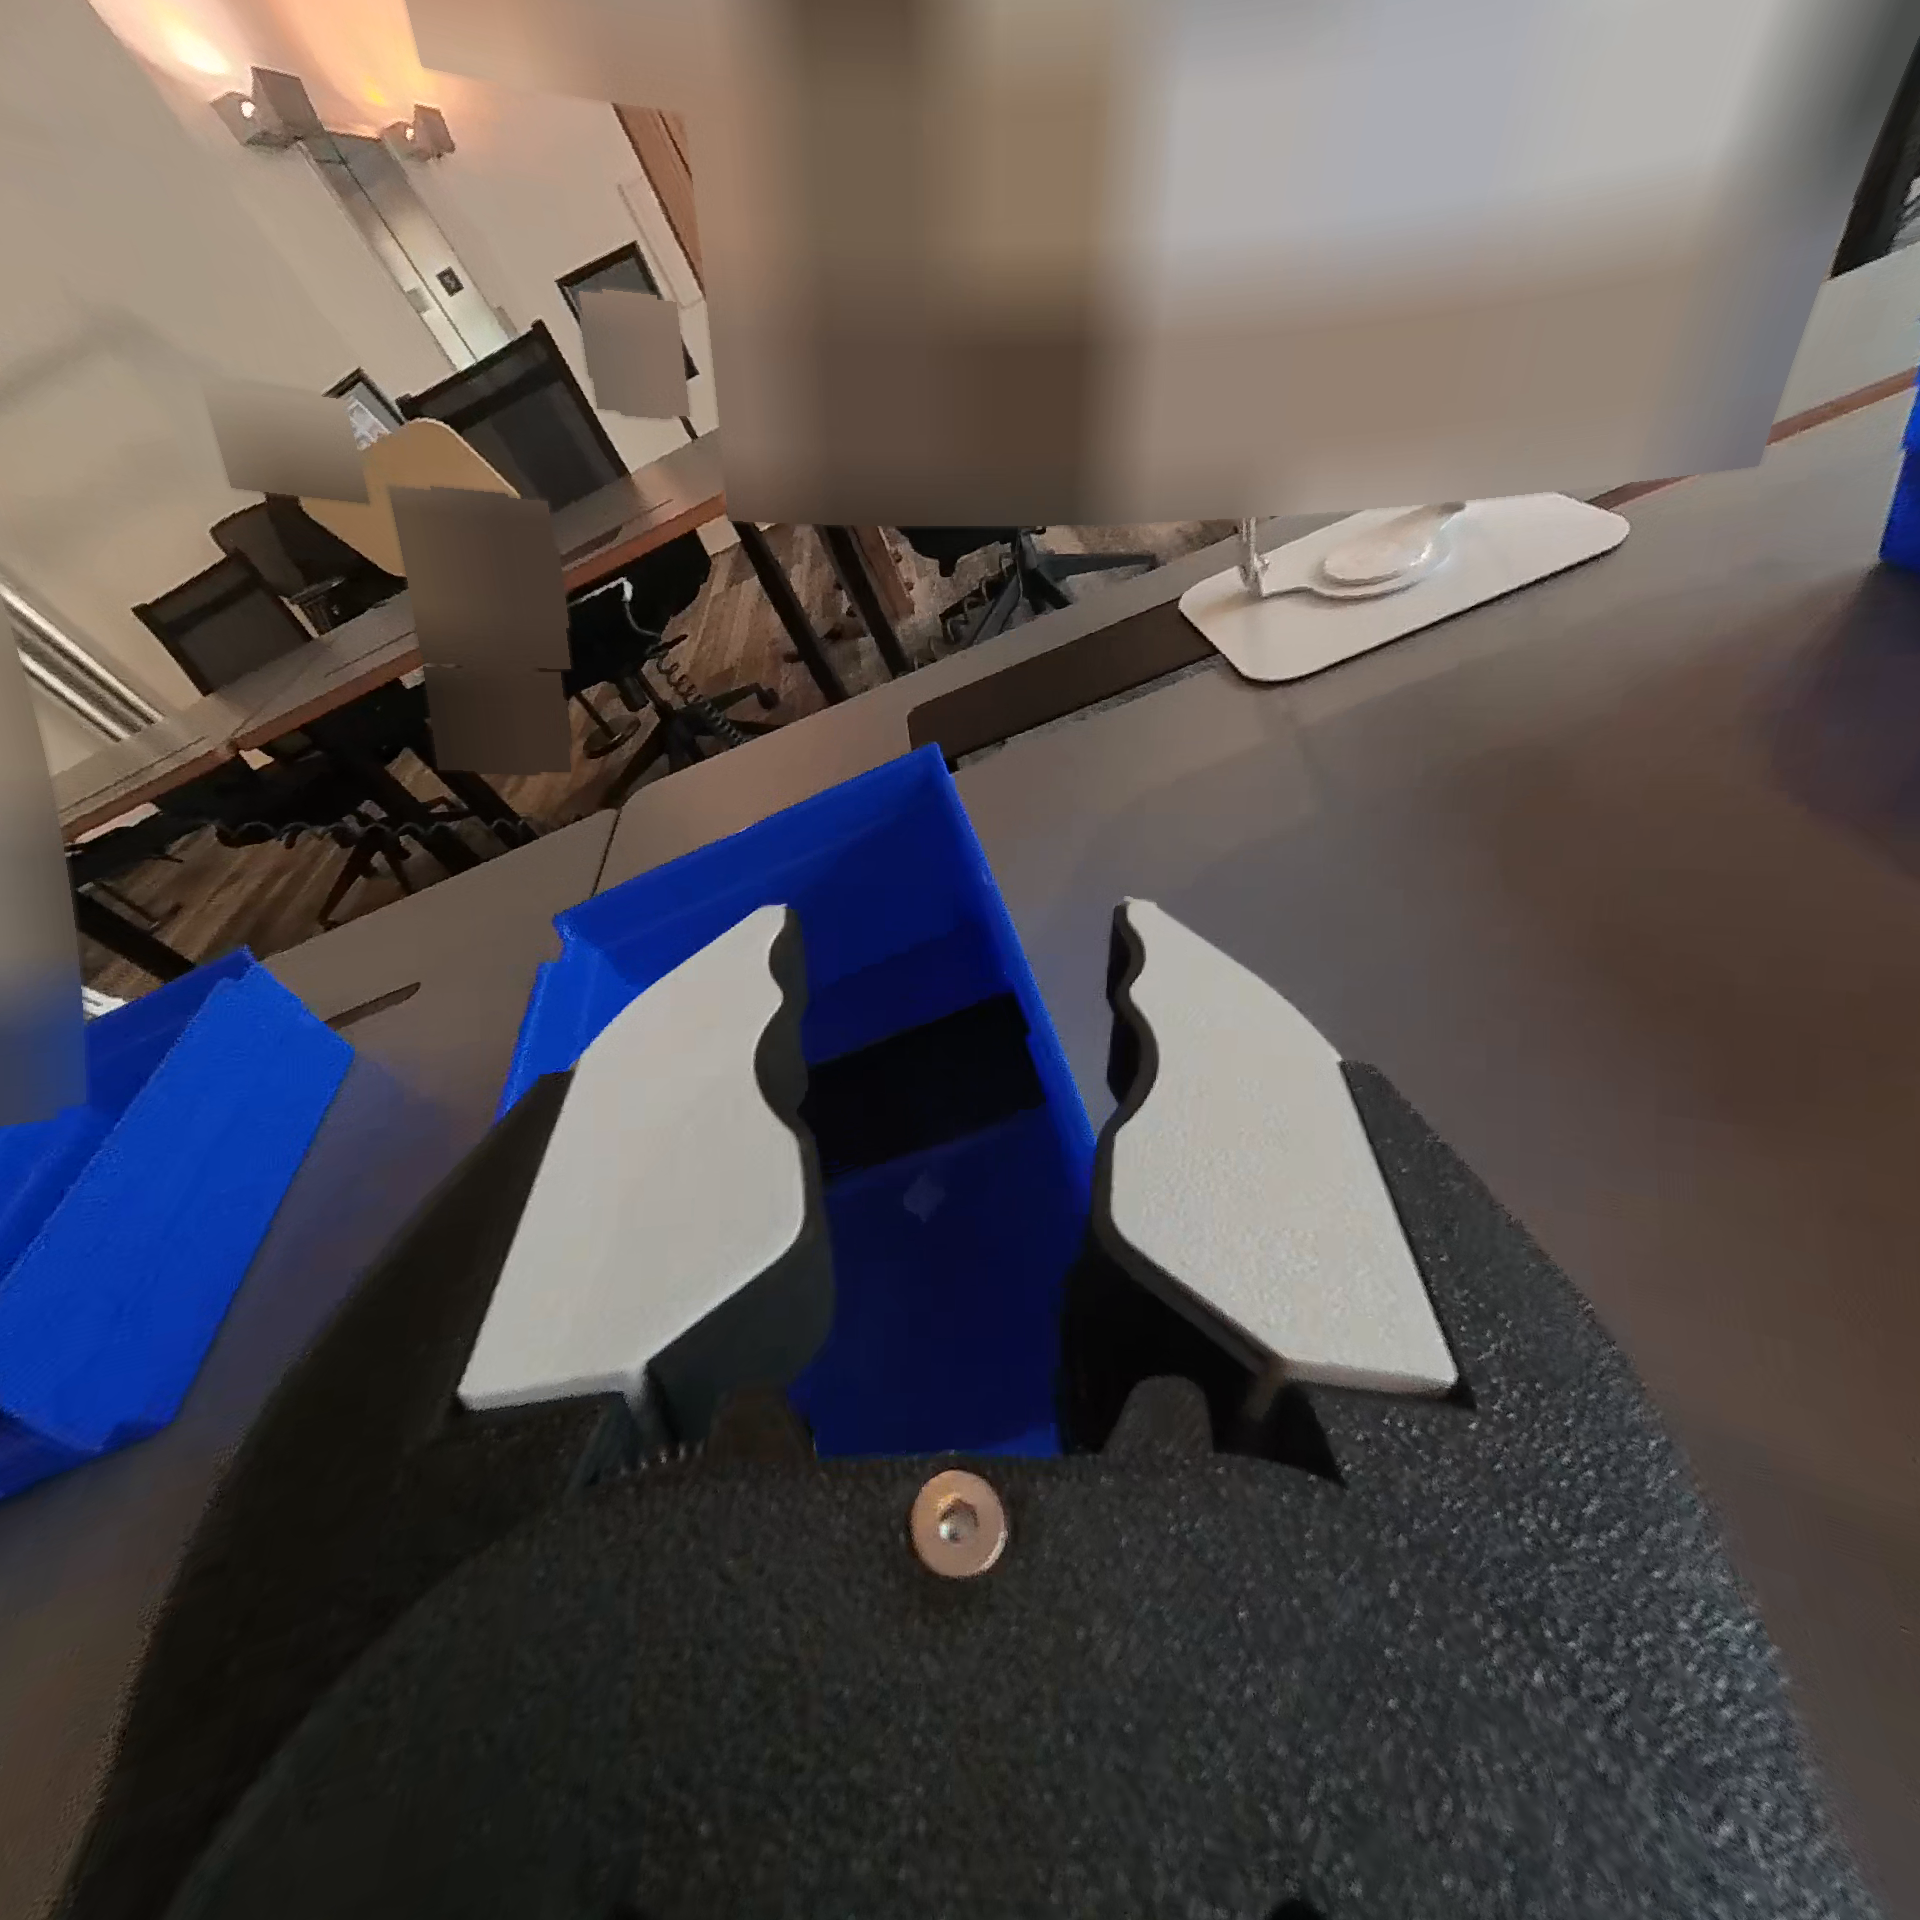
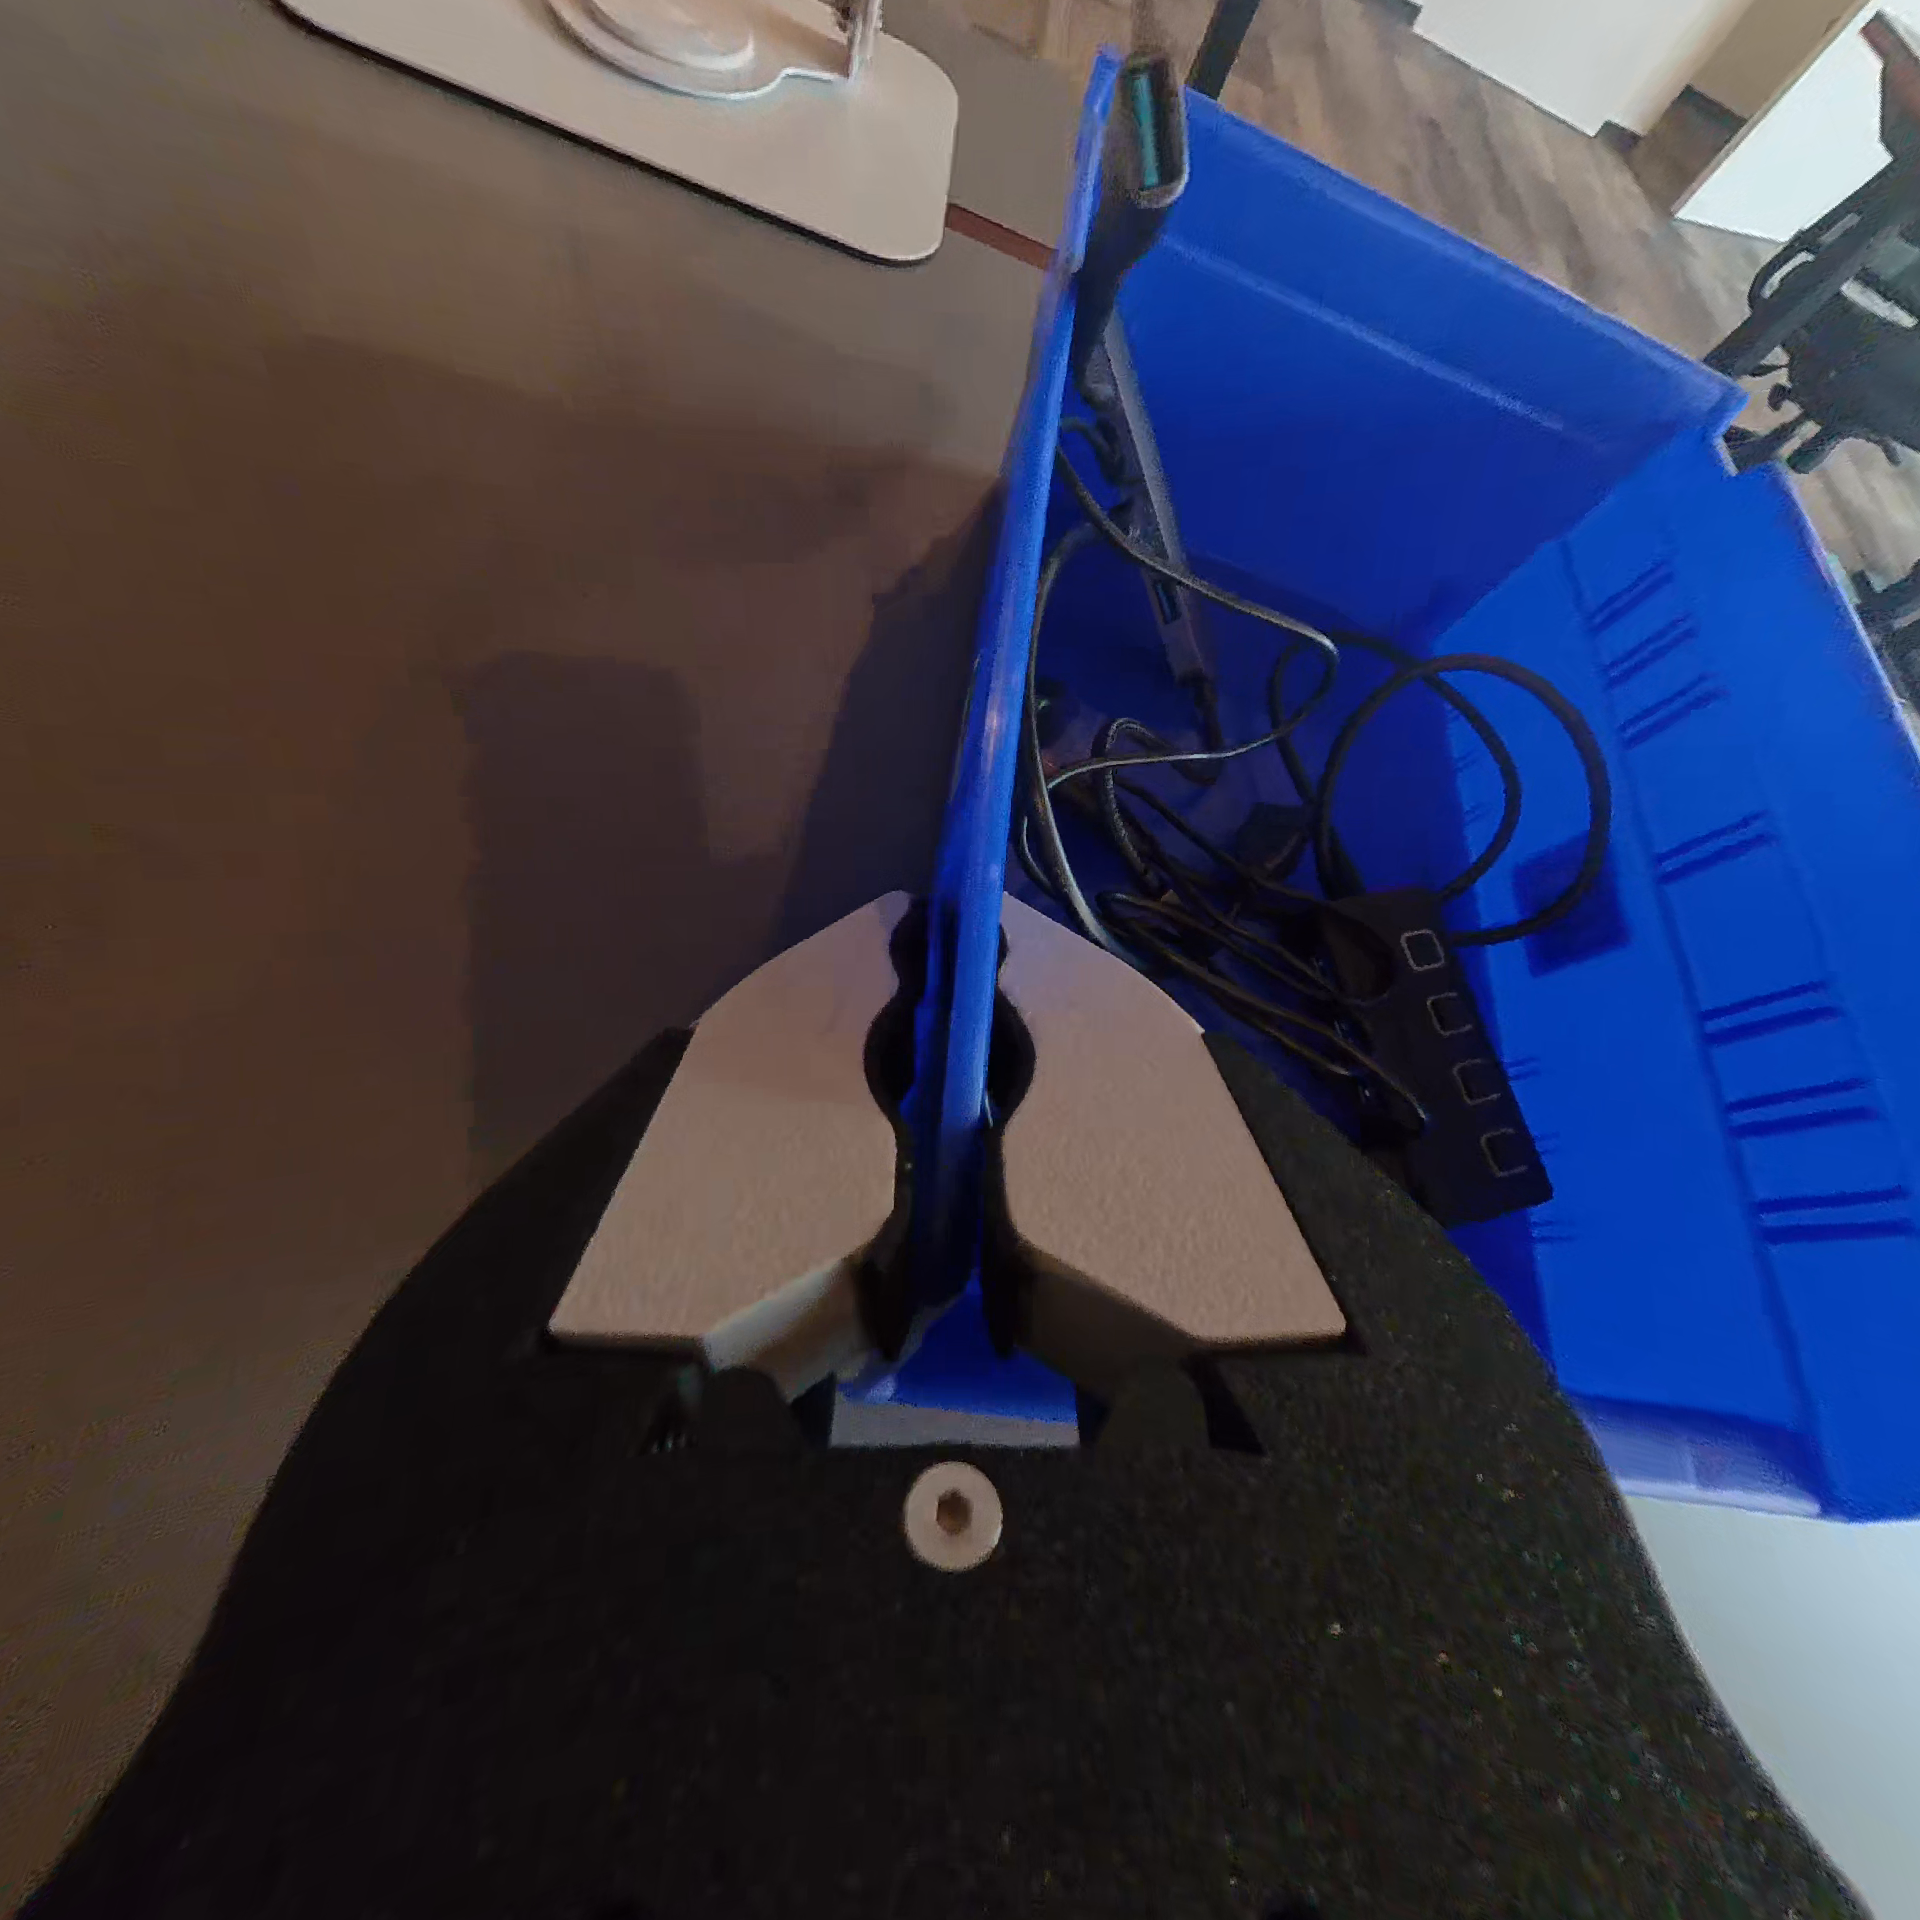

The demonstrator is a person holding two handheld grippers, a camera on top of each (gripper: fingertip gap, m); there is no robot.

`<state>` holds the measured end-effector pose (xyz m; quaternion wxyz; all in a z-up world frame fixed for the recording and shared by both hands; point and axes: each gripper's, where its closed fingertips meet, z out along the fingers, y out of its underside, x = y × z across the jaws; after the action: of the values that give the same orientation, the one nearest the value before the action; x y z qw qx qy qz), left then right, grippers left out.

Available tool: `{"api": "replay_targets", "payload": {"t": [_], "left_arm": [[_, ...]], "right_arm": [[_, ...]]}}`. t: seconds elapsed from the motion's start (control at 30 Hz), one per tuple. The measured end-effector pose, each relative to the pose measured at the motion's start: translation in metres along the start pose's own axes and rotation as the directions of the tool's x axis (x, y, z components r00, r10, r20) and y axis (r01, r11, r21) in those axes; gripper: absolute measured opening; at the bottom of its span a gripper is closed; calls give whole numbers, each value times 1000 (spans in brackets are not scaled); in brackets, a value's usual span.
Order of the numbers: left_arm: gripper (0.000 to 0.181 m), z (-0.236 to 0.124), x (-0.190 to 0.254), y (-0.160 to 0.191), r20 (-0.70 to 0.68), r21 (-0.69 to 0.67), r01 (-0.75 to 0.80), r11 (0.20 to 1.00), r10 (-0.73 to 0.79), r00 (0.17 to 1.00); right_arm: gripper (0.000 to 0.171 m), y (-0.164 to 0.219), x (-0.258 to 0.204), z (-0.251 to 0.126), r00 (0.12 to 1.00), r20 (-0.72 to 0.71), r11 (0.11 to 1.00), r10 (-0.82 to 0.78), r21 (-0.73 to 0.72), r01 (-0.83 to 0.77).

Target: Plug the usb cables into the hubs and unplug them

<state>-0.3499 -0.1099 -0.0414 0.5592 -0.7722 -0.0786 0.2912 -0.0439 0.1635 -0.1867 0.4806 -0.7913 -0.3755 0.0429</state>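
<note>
Right gripper (image 2: 951,956), centre frame, jaws clamped on the side wall of a large blue plastic bin (image 2: 1714,935). Inside the bin, centre right: tangled thin black USB cables (image 2: 1475,727) and a black rectangular hub with four square buttons (image 2: 1455,1070); a slim grey hub (image 2: 1148,478) leans against the wall, upper centre. Cables look light, floppy and snag-prone; best gripped at the stiff plug. Hubs look light, rigid and likely to slide; hold by the long edges. Left gripper (image 1: 956,997), jaws apart and empty, over a small blue plastic bin (image 1: 883,862) on the dark brown table (image 1: 1455,883).
</note>
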Motion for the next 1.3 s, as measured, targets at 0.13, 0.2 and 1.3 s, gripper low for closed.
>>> {"api": "replay_targets", "payload": {"t": [0.13,0.2,1.3], "left_arm": [[57,13,-6,7,20,-41,-12,999,13,1000],[57,17,-9,12,37,-68,-29,997,32,999],[72,75,25,90,-77,-386,23,922,-57,995]], "right_arm": [[11,-6,-25,-5,999,21,1000,-27,3,27],[11,-8,-35,-8,998,24,998,-58,6,58],[59,-41,-75,-49,979,178,979,-101,191,66]]}}
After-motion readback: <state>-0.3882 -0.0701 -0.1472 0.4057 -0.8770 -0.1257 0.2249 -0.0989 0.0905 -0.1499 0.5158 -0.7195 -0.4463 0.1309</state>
